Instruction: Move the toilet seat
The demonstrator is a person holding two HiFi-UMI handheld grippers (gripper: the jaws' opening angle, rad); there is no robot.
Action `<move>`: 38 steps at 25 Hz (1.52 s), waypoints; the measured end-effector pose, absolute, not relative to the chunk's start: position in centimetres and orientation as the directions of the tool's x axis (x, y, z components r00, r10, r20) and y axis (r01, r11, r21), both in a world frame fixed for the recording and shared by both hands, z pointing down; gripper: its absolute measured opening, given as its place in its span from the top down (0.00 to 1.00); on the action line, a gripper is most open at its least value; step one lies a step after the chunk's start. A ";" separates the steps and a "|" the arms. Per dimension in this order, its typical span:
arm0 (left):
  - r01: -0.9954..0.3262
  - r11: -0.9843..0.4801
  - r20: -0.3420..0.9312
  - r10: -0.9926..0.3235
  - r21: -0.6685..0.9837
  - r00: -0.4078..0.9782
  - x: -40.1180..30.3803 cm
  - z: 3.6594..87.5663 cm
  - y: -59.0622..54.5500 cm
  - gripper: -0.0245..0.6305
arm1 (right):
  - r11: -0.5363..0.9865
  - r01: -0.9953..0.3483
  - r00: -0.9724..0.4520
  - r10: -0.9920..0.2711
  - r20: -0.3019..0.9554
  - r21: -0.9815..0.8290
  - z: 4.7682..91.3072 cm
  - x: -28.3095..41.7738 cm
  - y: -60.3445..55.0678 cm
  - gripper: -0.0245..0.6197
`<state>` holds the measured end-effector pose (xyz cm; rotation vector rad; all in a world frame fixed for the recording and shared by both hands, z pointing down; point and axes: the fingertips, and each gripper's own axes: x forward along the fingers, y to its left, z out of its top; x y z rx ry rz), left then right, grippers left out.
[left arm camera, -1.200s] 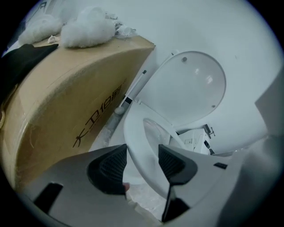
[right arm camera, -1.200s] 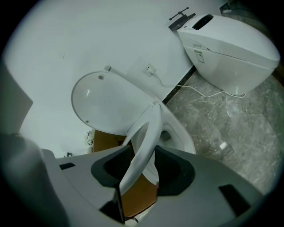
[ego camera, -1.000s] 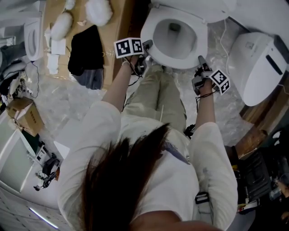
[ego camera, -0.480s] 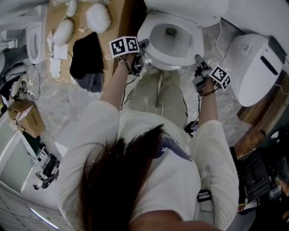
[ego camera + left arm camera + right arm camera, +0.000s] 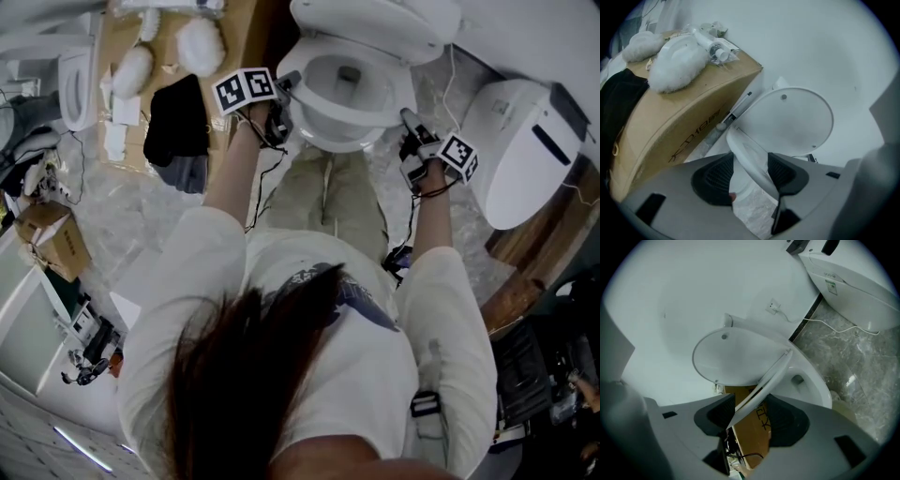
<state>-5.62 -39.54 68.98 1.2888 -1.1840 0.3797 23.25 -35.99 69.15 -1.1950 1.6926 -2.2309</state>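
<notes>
cardboard box [image 5: 684,122] close left — second toilet [image 5: 516,150] right

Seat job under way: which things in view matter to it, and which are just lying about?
Job:
toilet seat
lid
bowl

Lying about:
cardboard box
fluffy white bundles on it
black cloth
second white toilet unit
small box

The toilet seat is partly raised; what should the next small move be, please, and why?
Probably lift both grippers slightly, tipping the white plastic toilet seat towards the upright white lid: its rim sits inside the open left gripper and the right gripper, whose jaws have just been opening.
</notes>
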 end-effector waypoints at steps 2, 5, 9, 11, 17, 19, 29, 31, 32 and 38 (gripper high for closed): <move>-0.775 0.327 0.825 -0.383 0.541 0.415 -5.5 68.5 -40.4 0.64 | -0.368 -0.349 -0.708 -0.499 0.500 -0.862 68.8 23.5 -36.6 0.62; -0.759 0.349 0.821 -0.395 0.550 0.413 -5.5 67.9 -41.5 0.63 | -0.354 -0.344 -0.722 -0.493 0.486 -0.870 68.0 23.5 -37.8 0.60; -0.738 0.380 0.817 -0.409 0.558 0.407 -5.3 67.4 -43.1 0.62 | -0.366 -0.322 -0.730 -0.491 0.475 -0.873 67.5 23.9 -39.1 0.59; -0.727 0.396 0.816 -0.413 0.560 0.404 -5.2 67.1 -43.8 0.62 | -0.367 -0.317 -0.736 -0.486 0.470 -0.875 67.0 23.9 -39.9 0.59; -0.692 0.448 0.815 -0.429 0.567 0.390 -5.3 66.5 -45.8 0.61 | -0.381 -0.276 -0.739 -0.503 0.449 -0.882 66.0 24.0 -41.8 0.58; -0.683 0.462 0.817 -0.428 0.566 0.387 -5.2 66.2 -46.5 0.61 | -0.386 -0.272 -0.737 -0.506 0.449 -0.882 65.8 24.2 -42.5 0.57; -0.657 0.531 0.842 -0.395 0.536 0.368 -4.9 65.7 -49.8 0.60 | -0.433 -0.237 -0.711 -0.532 0.459 -0.869 65.0 24.7 -45.9 0.57; -0.656 0.543 0.850 -0.375 0.524 0.369 -4.9 65.6 -50.3 0.60 | -0.444 -0.225 -0.699 -0.546 0.461 -0.867 64.8 24.7 -46.5 0.56; -0.654 0.548 0.852 -0.369 0.521 0.371 -4.8 65.5 -50.6 0.60 | -0.448 -0.219 -0.693 -0.554 0.461 -0.867 64.8 24.8 -46.8 0.56; -0.636 0.582 0.862 -0.357 0.507 0.361 -4.8 65.3 -52.2 0.60 | -0.465 -0.198 -0.673 -0.576 0.464 -0.863 64.7 25.1 -48.5 0.56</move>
